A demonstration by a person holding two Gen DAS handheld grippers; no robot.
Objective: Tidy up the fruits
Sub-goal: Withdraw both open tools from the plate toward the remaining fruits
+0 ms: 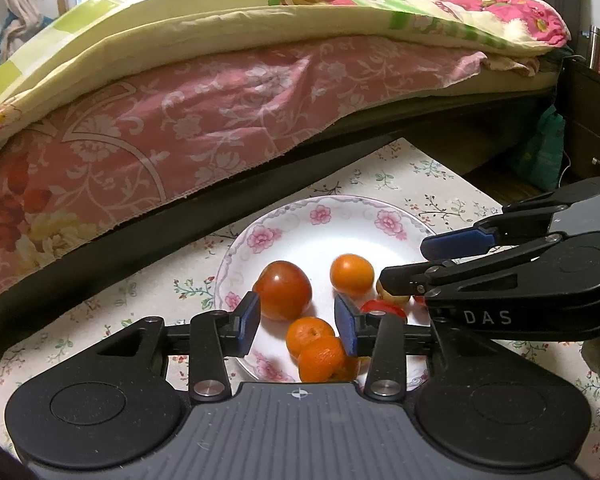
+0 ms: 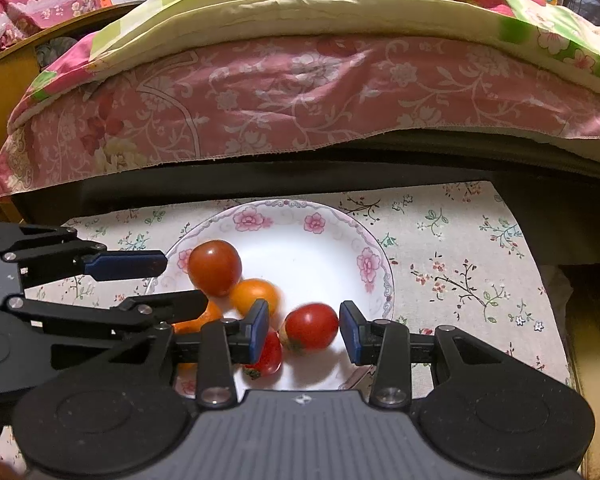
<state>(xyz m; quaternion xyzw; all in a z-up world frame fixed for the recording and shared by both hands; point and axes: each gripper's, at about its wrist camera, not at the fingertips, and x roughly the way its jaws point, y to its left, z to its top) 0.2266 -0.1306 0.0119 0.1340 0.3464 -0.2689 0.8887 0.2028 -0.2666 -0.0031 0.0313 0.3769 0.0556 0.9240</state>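
Left wrist view: the left gripper [image 1: 296,322] hovers over a floral-rimmed white plate [image 1: 332,220], jaws apart, with two dimpled mandarins [image 1: 314,346] low between the blue pads, touching neither that I can see. A glossy round tomato [image 1: 284,290] sits just beyond the left pad, and a smooth orange [image 1: 352,274] lies at centre.

Right wrist view: the right gripper [image 2: 304,328] also stands with jaws apart around a shiny red tomato [image 2: 310,326], slightly blurred, clear of both pads. A second small tomato [image 2: 268,354] is half hidden behind the left pad. The plate rests on a flower-printed tabletop [image 2: 460,248].
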